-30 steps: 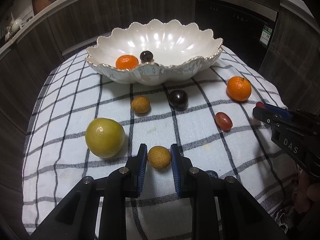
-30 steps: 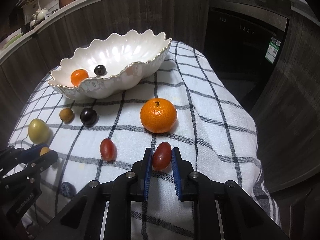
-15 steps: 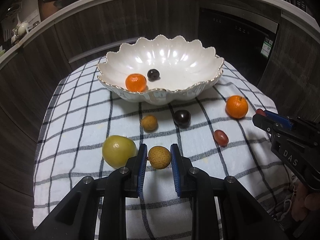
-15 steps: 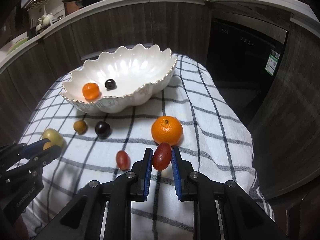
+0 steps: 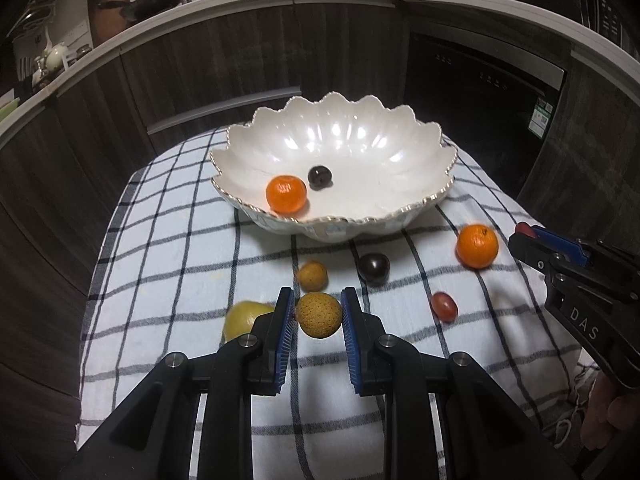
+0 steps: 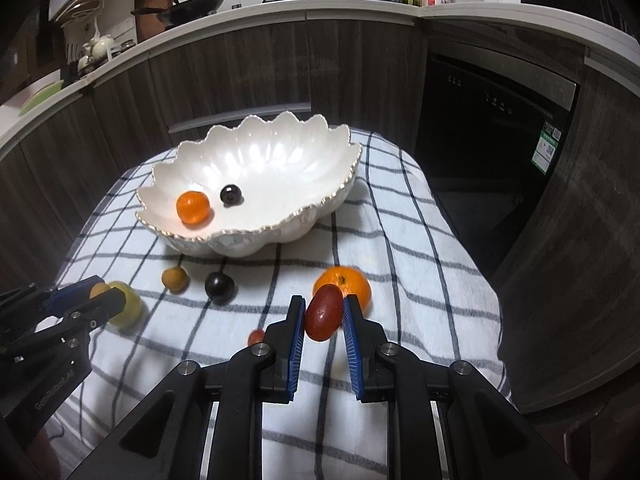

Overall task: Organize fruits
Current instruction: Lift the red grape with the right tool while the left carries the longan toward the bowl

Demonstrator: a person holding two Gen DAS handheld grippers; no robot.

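My left gripper (image 5: 316,316) is shut on a small tan round fruit (image 5: 319,315), held above the checked cloth. My right gripper (image 6: 322,316) is shut on a red oval fruit (image 6: 323,317), also lifted off the cloth. A white scalloped bowl (image 5: 400,216) (image 6: 312,216) stands at the back with an orange (image 5: 286,194) and a dark round fruit (image 5: 319,177) in it. On the cloth lie a yellow-green fruit (image 5: 244,318), a second tan fruit (image 5: 312,276), a dark plum (image 5: 373,267), a red grape (image 5: 444,306) and an orange (image 5: 477,246) (image 6: 350,282).
The table under the checked cloth (image 5: 168,248) is small, with edges dropping off on every side. Dark wooden cabinets (image 5: 240,60) curve behind it, and a black oven (image 6: 492,120) stands at the right. A counter above carries a wok (image 6: 196,2) and jars.
Both grippers have risen with their fruits, which now hang above the cloth. The bowl and loose fruits sit lower and smaller in both views; nothing on the cloth moved.
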